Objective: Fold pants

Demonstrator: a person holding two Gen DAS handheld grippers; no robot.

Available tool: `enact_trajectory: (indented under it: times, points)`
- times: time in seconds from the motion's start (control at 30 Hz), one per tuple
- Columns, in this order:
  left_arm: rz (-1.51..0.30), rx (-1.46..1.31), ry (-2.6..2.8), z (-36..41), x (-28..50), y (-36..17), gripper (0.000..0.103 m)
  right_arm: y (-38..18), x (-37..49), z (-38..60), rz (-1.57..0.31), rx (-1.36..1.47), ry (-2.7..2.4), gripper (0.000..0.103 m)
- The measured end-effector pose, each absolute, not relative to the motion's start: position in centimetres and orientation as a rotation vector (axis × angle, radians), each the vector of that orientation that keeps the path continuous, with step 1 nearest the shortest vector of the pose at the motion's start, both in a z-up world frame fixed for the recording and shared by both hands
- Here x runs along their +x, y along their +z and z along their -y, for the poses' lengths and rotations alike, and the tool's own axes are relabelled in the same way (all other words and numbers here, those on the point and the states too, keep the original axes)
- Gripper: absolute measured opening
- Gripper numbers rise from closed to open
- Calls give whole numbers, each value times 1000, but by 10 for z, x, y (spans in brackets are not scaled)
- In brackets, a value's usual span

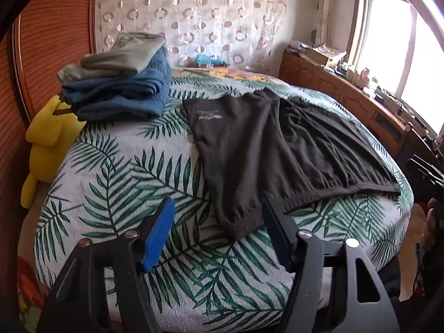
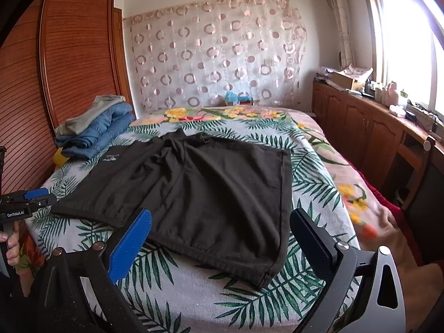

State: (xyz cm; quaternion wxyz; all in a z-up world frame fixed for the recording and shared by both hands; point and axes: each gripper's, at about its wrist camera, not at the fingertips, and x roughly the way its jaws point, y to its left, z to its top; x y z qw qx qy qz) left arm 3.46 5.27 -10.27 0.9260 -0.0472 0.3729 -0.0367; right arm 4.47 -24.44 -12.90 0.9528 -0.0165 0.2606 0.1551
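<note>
- Far left, a yellow soft toy [image 1: 47, 141] is wedged between the bed and the slatted wooden wardrobe [image 1: 52, 27].
- Next to it on the bedspread sits a stack of folded clothes [image 1: 119, 83]: blue jeans below, a grey-green garment on top (tidy enough, and well apart from the piece being worked on).
- The left gripper [image 1: 216, 222] hovers low over the near edge of the bed, its jaws partly open with nothing pinched. One blue pad [image 1: 158, 238] stands over bare leafy bedspread; the dark pad [image 1: 273, 222] is just beside the hem of the nearer trouser leg.
- From the other camera the left gripper [image 2: 38, 195] shows at the bed's left edge, held in a hand [image 2: 11, 245], close by the dark cloth's corner.
- The dark pants [image 2: 199, 188] lie spread flat in the middle of the leaf-print bedspread [image 2: 194, 285], already doubled over, a small pale logo near the stack side.
- The right gripper [image 2: 222, 230] hangs over the near edge of the pants, jaws wide apart, touching nothing I can see.
- To the right, a long wooden cabinet [image 2: 360, 127] runs under the bright window [image 2: 402, 41], cluttered with boxes and small items.
- Behind the bed hangs a sheer curtain with ring patterns [image 2: 216, 55].
</note>
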Motion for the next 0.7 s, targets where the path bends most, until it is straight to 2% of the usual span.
enact_trajectory:
  times: [0.1,0.3,0.6,0.7]
  points:
    - [-780,-100,-82,-52,34,-107,57,-127,48,243,-547,-41,323,96]
    - [-812,-109,-121,-50,35,-115,42,-130,61,248,-577,-50,336,83]
    - [-828,-91,-118,-45,41,-117,41,-126,64,251,-604,-45,346,74]
    - [-829,-81,-142,-39,49,-117,19,-126,64,249,-603,-45,350,68]
